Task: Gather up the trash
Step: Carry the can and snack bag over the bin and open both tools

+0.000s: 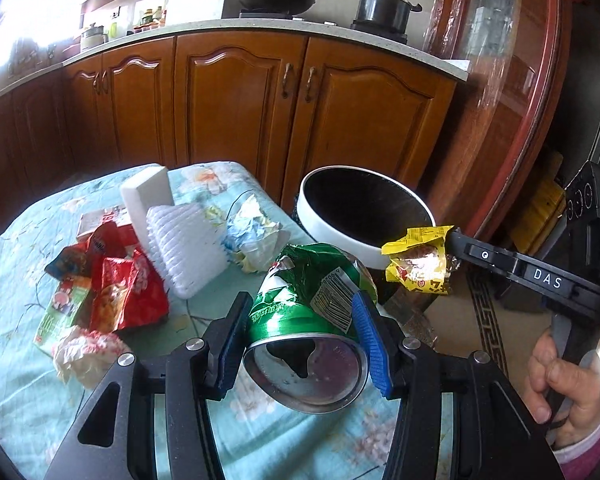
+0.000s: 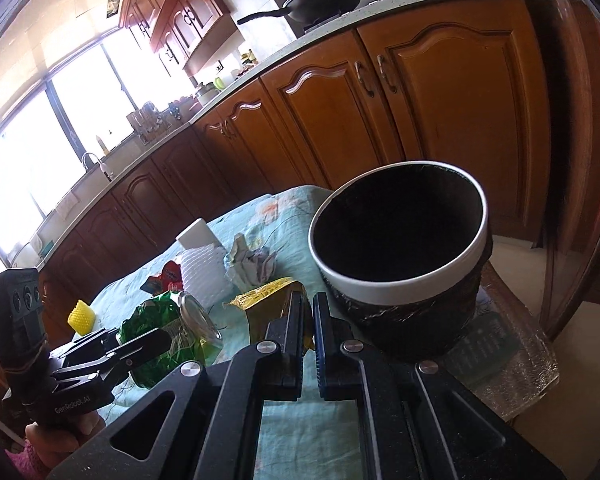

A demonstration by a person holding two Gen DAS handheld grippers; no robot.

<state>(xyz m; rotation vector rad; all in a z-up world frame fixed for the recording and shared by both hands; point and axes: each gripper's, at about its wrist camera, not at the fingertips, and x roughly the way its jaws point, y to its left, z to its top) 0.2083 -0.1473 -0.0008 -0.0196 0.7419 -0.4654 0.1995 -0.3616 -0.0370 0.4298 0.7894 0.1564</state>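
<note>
Kitchen table under a pale floral cloth (image 1: 16, 364), wooden cabinets behind
Left gripper (image 1: 304, 320) half open, pads pressing a crushed green can (image 1: 300, 300); right gripper (image 2: 309, 332) closed on a crinkled yellow wrapper (image 1: 418, 264), both just beside the white-rimmed bin (image 2: 404, 280)

**My rig, as the wrist cameras show it**

My left gripper (image 1: 304, 320) is black metal, its fingers (image 1: 370, 340) faced with ribbed blue pads, round silver screws at the pivots. My right gripper (image 2: 308, 336) is built alike; its side reads "DAS" in white. Behind that lettering, a green light glows on its black body. At my hand (image 1: 564, 384), a pink sleeve cuff (image 1: 588, 440).
</note>
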